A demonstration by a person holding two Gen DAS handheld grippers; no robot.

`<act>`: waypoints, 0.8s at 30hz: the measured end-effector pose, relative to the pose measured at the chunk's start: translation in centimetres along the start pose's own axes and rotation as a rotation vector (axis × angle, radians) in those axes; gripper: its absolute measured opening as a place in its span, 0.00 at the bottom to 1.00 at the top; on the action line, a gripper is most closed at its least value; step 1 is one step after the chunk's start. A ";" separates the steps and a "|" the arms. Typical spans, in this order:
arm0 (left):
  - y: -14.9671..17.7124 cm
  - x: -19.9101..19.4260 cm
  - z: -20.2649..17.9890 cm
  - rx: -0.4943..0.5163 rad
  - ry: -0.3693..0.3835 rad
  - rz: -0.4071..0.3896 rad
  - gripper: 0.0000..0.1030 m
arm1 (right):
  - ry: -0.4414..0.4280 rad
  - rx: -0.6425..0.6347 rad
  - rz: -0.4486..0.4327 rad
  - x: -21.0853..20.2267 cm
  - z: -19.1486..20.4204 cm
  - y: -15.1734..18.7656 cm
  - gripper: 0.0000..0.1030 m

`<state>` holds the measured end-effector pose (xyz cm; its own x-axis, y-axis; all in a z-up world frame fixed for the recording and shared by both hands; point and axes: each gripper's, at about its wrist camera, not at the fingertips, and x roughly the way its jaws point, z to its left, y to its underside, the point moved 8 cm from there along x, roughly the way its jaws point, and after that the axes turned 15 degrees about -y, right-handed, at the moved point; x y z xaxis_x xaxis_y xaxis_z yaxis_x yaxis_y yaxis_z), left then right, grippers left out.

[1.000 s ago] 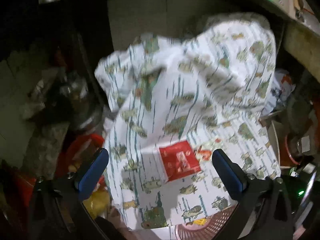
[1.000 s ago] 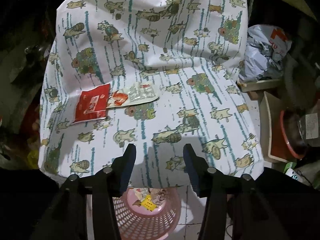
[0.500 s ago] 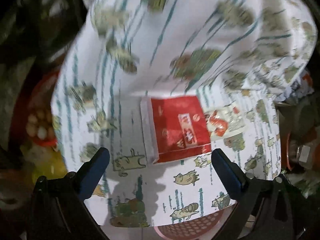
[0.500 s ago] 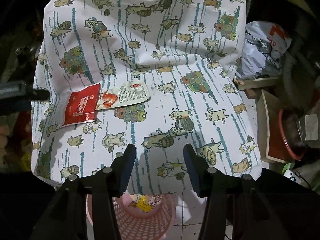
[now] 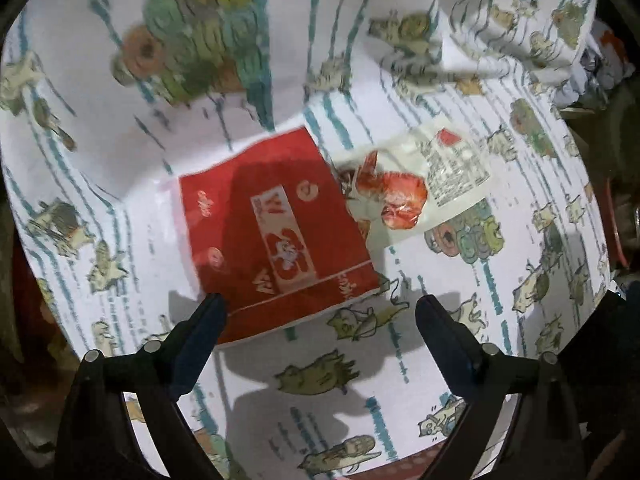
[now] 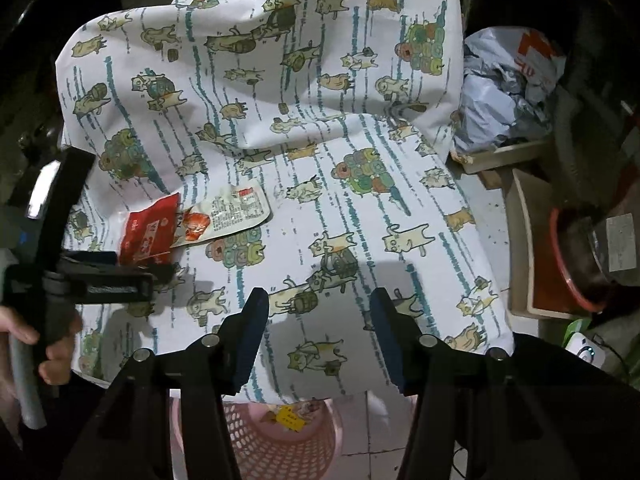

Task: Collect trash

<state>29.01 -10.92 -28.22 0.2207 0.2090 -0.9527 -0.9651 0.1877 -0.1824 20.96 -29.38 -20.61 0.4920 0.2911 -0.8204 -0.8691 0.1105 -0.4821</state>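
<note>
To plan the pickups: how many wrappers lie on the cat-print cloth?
2: a red wrapper before the left gripper; a white wrapper partly under its right edge. More may be hidden.

Open printed cloth (image 6: 360,208) at centre frame, bare to the right of the white wrapper (image 6: 236,210), raised fold of cloth blocking the upper frame, crumpled grey bag (image 6: 504,92) and boxes (image 6: 524,248) crowding the right edge, pink basket (image 6: 288,440) below the cloth's near edge

Hidden, cropped, blurred bits

Pink basket (image 6: 280,440) mostly hidden under cloth (image 6: 360,200) and right tool (image 6: 316,316); contents unclear. Red wrapper (image 5: 276,236) overlaps white wrapper (image 5: 420,184) edge. Upper cloth print blurred in left view; wrapper text unreadable.
</note>
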 end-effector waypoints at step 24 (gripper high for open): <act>0.0 -6.0 4.0 -0.169 0.151 -0.050 0.00 | 0.005 -0.035 0.036 0.9 0.9 0.3 0.54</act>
<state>28.28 -8.35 -21.48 0.2575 0.0551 -0.9647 -0.9662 0.0279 -0.2563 21.13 -28.24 -21.24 0.4605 0.2894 -0.8392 -0.8842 0.0663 -0.4624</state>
